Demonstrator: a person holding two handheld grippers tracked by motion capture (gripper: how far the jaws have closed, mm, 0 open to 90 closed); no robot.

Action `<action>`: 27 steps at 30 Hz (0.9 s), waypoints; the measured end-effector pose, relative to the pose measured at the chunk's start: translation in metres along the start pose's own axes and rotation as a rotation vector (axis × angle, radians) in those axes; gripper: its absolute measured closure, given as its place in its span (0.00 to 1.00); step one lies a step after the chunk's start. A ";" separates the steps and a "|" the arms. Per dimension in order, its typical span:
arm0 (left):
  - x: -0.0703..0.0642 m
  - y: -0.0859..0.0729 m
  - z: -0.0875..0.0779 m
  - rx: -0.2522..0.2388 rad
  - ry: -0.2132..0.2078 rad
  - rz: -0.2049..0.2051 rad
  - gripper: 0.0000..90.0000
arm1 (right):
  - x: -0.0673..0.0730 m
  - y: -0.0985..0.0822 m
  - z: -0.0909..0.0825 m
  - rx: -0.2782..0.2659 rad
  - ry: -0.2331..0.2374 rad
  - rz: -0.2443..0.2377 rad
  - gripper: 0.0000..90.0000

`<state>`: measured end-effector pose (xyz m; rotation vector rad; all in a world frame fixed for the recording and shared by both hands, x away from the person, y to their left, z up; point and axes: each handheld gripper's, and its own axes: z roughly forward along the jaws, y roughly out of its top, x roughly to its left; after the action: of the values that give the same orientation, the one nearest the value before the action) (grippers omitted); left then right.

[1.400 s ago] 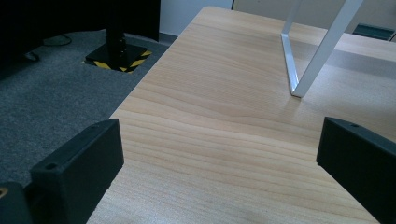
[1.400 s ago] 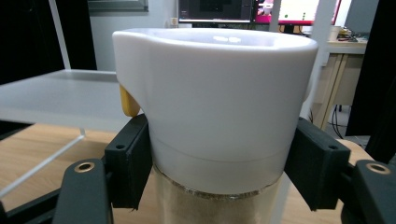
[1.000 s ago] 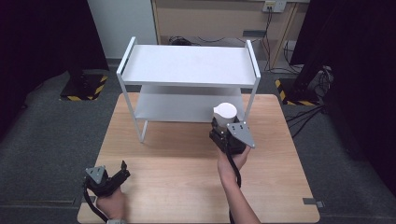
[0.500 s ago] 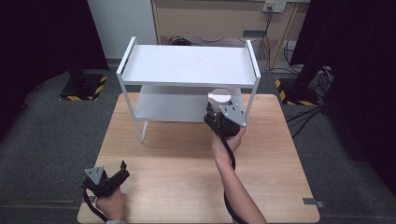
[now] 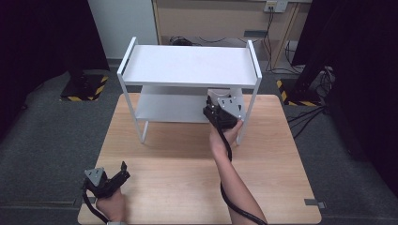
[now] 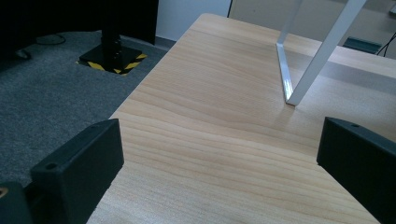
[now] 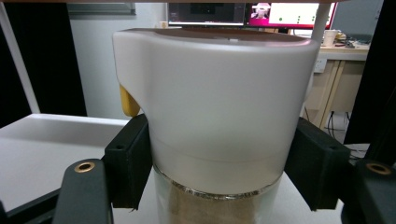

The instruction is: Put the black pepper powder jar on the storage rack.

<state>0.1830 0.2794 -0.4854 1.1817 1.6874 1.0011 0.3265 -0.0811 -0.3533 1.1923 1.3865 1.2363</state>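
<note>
High view, centre right: our right gripper (image 5: 218, 104), clamped on a jar (image 7: 212, 107), reaches the rack (image 5: 187, 65)'s lower shelf, release next; left gripper (image 5: 123, 171) gapes empty, lower left.

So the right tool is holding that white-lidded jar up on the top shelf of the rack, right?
Not the top shelf. The right tool holds the white-lidded jar at the lower shelf of the white rack, under the top one. The high view shows it, and the right gripper view shows the jar clamped between the jaws.
</note>
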 end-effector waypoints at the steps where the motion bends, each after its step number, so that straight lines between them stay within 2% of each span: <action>1: 0.000 0.000 0.000 0.000 0.000 -0.001 0.00 | 0.001 0.000 0.001 -0.001 -0.002 -0.001 0.34; 17: 0.000 0.001 0.001 0.006 -0.003 0.004 0.00 | 0.003 -0.001 0.021 -0.005 -0.021 -0.020 0.34; 27: 0.000 0.001 0.001 0.009 -0.004 0.007 0.00 | 0.002 0.000 0.025 0.001 -0.017 -0.016 0.34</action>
<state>0.1844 0.2796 -0.4846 1.1958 1.6872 0.9958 0.3511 -0.0757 -0.3553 1.1878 1.3814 1.2118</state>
